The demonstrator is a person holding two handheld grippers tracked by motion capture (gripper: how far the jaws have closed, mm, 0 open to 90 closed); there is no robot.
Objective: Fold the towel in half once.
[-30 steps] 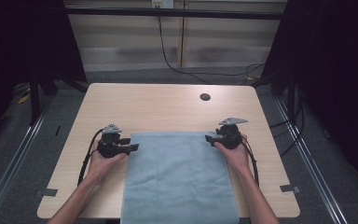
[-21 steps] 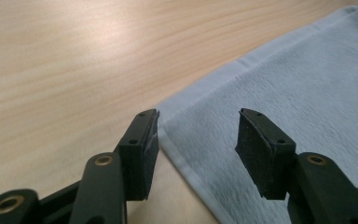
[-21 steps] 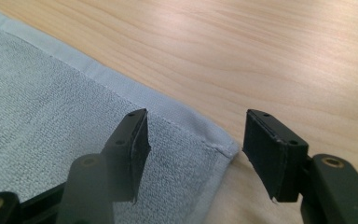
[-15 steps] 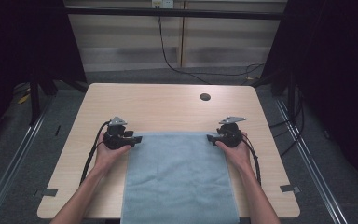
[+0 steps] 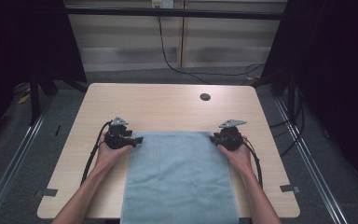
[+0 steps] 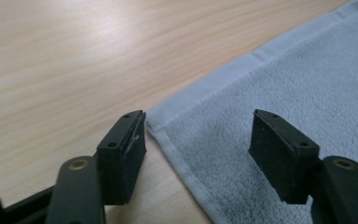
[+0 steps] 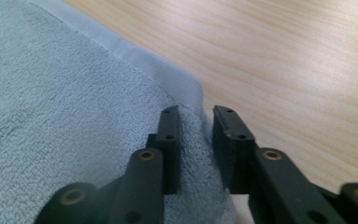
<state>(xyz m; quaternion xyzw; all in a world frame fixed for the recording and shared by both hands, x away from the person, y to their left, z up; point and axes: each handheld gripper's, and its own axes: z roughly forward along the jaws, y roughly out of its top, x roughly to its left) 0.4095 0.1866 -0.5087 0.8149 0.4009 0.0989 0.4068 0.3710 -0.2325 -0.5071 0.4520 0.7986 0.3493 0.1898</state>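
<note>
**A:** What has changed since a second ago?

**B:** In the high view my left gripper (image 5: 137,139) has slid rightward to the towel's (image 5: 179,179) upper left corner. Its jaws have just been opening; they now stand spread, straddling that corner without pressing it. My right gripper (image 5: 213,137) has just been closing, its jaws pinching the towel's upper right edge.

**A:** And the materials?

**B:** The towel is pale blue terry, nubbly, rectangular, with a flat stitched hem. It lies flat at lower centre on a smooth, pale wood-grain table (image 5: 168,105) with rounded corners.
</note>
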